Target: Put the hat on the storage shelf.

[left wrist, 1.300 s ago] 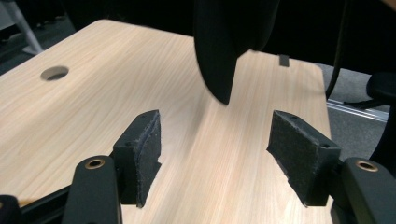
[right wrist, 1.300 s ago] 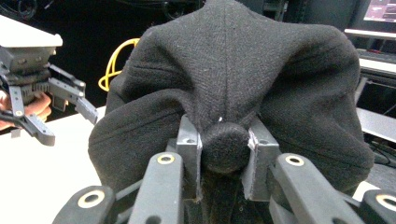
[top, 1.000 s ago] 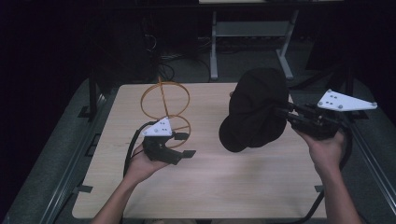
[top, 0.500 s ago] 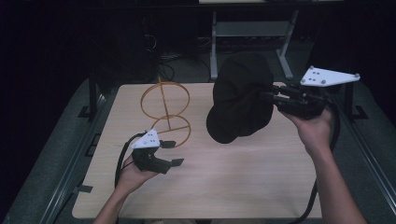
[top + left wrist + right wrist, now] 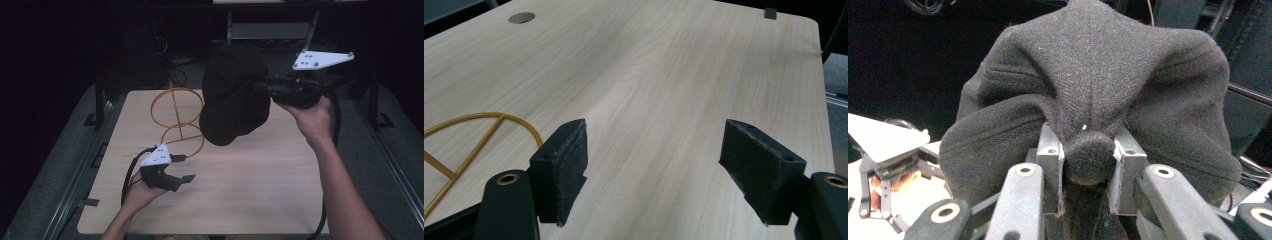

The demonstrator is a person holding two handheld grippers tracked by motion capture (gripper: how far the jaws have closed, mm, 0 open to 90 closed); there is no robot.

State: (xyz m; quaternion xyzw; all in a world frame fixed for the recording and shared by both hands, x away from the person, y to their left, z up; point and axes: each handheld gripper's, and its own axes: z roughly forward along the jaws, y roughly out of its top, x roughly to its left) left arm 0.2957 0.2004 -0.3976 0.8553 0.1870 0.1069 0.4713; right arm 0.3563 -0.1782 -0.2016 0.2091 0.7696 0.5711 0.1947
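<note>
A black cloth cap (image 5: 232,95) hangs in the air over the far middle of the table. My right gripper (image 5: 262,89) is shut on it, and the right gripper view has the pads pinching the cap's top button (image 5: 1089,155). A gold wire stand (image 5: 176,107) with two rings rises left of the cap, its lower ring (image 5: 484,120) resting on the wood. My left gripper (image 5: 186,168) sits low just in front of that ring. Its jaws have just been opening, and they stand open with nothing between the pads (image 5: 569,165).
The light wooden table (image 5: 250,180) has a round hole (image 5: 521,17) in its top. Grey rails run along both sides, and a metal frame (image 5: 270,30) stands in the dark behind. Cables trail from both grippers.
My right gripper has carried the cap up and to the left, close to the wire stand. The left gripper has sunk a little toward the near edge, and its jaws stand wider.
</note>
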